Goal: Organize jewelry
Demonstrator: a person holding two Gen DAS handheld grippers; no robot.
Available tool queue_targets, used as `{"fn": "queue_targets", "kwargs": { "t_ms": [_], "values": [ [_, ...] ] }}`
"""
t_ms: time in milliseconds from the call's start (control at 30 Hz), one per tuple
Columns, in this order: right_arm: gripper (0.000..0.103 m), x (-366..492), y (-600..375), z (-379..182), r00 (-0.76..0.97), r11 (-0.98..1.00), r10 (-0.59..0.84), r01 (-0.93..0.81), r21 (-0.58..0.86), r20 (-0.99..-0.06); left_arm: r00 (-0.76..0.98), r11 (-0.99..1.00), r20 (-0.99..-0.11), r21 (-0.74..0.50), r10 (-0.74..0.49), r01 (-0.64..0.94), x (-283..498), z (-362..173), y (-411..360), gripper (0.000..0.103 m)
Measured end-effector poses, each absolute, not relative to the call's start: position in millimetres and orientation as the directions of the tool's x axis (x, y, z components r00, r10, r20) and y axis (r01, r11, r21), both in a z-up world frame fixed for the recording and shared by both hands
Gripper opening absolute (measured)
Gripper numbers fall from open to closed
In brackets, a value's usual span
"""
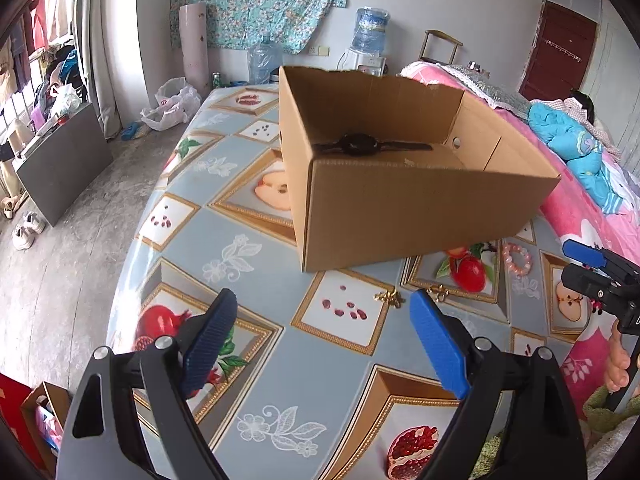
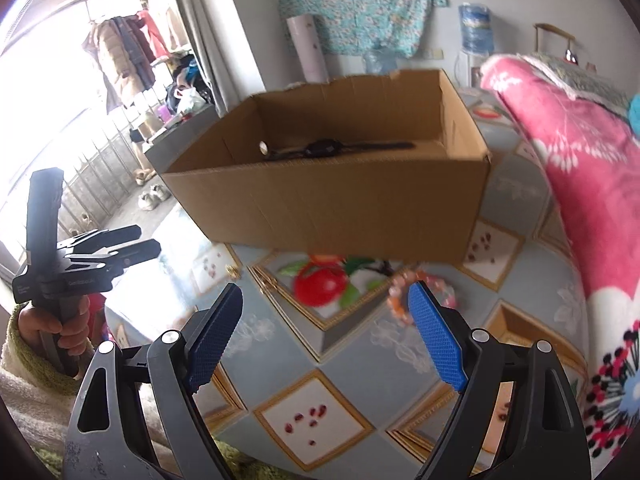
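Note:
An open cardboard box (image 1: 400, 208) stands on the patterned table, with a black watch (image 1: 370, 145) lying flat inside it. Small gold pieces (image 1: 387, 297) lie on the tablecloth just before the box, a little beyond my left gripper (image 1: 324, 300), which hangs open and empty. A pink bead bracelet (image 1: 517, 259) lies near the box's right corner. In the right wrist view the bracelet (image 2: 400, 300) shows blurred just past the right pad of my right gripper (image 2: 325, 292), whose jaws stand wide with nothing between them. The box (image 2: 340, 200) and watch (image 2: 324, 148) lie beyond.
A pink flowered quilt (image 2: 580, 168) rises along the table's right side. A person's hand (image 2: 52, 328) holds the left gripper (image 2: 146, 240) at the left. The table edge (image 1: 132, 240) drops to a concrete floor with shoes, bags and a dark board.

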State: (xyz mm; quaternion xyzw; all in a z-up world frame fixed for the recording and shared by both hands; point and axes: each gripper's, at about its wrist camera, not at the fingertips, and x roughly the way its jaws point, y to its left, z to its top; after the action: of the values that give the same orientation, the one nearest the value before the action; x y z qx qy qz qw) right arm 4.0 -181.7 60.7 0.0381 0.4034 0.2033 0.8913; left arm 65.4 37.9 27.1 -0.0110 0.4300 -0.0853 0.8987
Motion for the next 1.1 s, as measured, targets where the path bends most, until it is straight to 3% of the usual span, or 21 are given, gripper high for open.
{"fn": "queue_targets", "kwargs": {
  "t_ms": [367,500,600,767,967,1100],
  "values": [
    [0.081,6.3,-151.5,45.5,0.535,0.892,0.398,-0.415,0.179,-0.745,0.606,0.975,-0.776,-0.055,-0.178,0.216,66.2,-3.7,17.3,0.086],
    [0.074,13.3,-135.1,41.0,0.511,0.875,0.414,-0.451,0.175,-0.753,0.625,0.961,-0.753,-0.036,-0.206,0.274,67.1,-6.6,4.8,0.084],
    [0.066,18.6,-126.0,36.4,0.496,0.867,0.419,-0.468,0.172,-0.761,0.630,0.951,-0.745,-0.019,-0.219,0.308,70.0,-9.6,-3.3,0.073],
    [0.049,28.1,-116.8,28.1,0.461,0.858,0.432,-0.476,0.194,-0.776,0.612,0.936,-0.749,-0.031,-0.254,0.350,80.8,-16.1,-9.1,0.045],
    [0.040,36.8,-106.3,20.6,0.439,0.852,0.429,-0.488,0.191,-0.789,0.598,0.919,-0.756,-0.014,-0.267,0.393,89.6,-22.6,-17.6,0.026],
    [0.036,43.0,-93.1,18.1,0.425,0.845,0.424,-0.503,0.180,-0.800,0.584,0.914,-0.766,-0.010,-0.268,0.407,93.8,-27.0,-22.0,0.020]
  ]
}}
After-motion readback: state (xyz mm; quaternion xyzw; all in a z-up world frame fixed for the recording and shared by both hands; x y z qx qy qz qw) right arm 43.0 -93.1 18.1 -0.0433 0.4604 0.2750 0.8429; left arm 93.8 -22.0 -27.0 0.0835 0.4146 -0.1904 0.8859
